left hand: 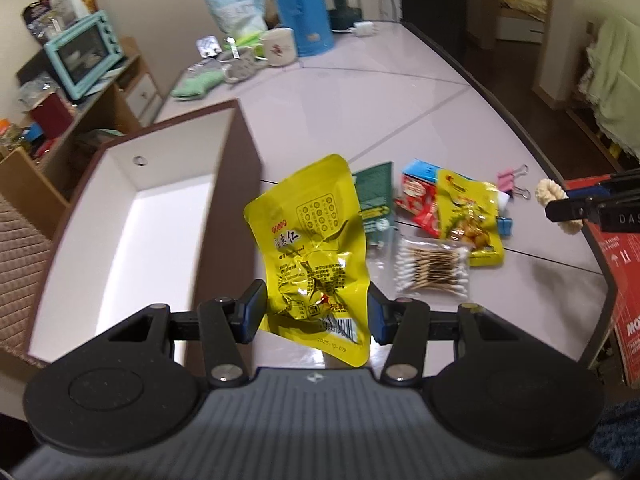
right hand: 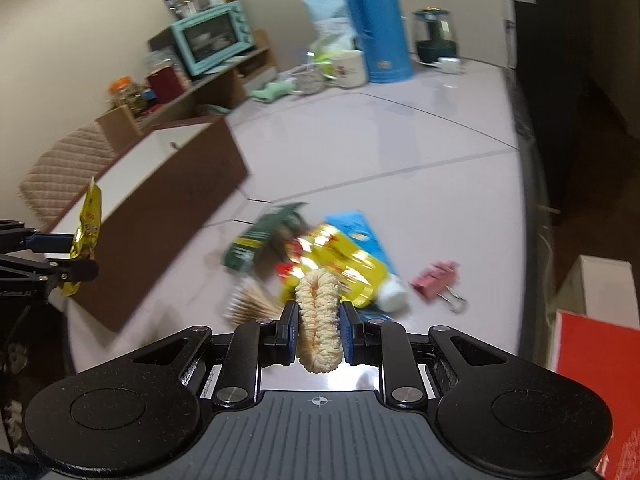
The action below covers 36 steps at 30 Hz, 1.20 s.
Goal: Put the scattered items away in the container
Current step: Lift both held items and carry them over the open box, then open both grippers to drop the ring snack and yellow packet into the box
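Meanwhile, the left tongs (left hand: 317,312) are clamping a yellow snack pouch (left hand: 314,256) in the air, just right of the brown container (left hand: 236,184). The right tongs (right hand: 319,334) are squeezing a cream scrunchie (right hand: 320,320) above the remaining packets (right hand: 340,264) lying ahead on the bench (right hand: 400,140).

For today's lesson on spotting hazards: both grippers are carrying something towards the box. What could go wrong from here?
1. The left gripper pinches the yellow packet only near its lower end, so it may slip or flop before reaching the box.
2. The right gripper holds a soft cream scrunchie; it could squeeze out.
3. Both arms heading for one box might collide.
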### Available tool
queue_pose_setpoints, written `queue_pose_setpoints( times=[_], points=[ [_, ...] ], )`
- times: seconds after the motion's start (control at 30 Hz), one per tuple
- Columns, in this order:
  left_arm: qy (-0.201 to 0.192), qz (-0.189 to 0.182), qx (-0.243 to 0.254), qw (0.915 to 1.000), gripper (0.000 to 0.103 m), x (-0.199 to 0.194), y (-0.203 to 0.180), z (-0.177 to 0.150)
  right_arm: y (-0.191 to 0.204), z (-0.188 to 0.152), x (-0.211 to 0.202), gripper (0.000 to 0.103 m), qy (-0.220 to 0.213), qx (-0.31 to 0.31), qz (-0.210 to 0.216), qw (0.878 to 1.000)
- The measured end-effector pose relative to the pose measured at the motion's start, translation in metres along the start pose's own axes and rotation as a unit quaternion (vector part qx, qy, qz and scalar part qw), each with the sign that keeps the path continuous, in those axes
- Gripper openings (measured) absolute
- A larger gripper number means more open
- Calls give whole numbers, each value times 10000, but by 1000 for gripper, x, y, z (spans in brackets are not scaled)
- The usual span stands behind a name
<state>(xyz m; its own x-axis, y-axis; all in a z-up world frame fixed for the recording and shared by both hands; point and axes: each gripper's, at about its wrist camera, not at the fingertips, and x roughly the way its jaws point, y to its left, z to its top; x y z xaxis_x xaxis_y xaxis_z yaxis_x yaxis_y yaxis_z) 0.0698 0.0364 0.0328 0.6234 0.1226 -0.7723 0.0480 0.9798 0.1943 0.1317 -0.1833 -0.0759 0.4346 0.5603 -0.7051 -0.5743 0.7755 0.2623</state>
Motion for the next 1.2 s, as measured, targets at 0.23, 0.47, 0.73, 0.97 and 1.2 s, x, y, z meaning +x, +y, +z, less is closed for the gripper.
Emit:
queue_pose_setpoints(
  times=[0.23,0.47,0.73,0.97,1.2],
  points=[
    [-155,280,-185,9993,46,-24,41,-1,43,25,18,20,-81,-266,340,9990],
    [-276,420,-227,9985,46,-33,90,1,91,51,41,20,-246,-403,532,9975],
    [-341,405,-190,9984,46,-25,142,-1,149,77,67,20,-396,-529,739,9951],
    [-263,238,-90,9993,46,-4,180,-2,201,93,99,20,-386,-672,919,9927],
    [-76,84,9,9999,46,21,210,-10,236,100,130,20,-260,-735,984,9921]
  ],
)
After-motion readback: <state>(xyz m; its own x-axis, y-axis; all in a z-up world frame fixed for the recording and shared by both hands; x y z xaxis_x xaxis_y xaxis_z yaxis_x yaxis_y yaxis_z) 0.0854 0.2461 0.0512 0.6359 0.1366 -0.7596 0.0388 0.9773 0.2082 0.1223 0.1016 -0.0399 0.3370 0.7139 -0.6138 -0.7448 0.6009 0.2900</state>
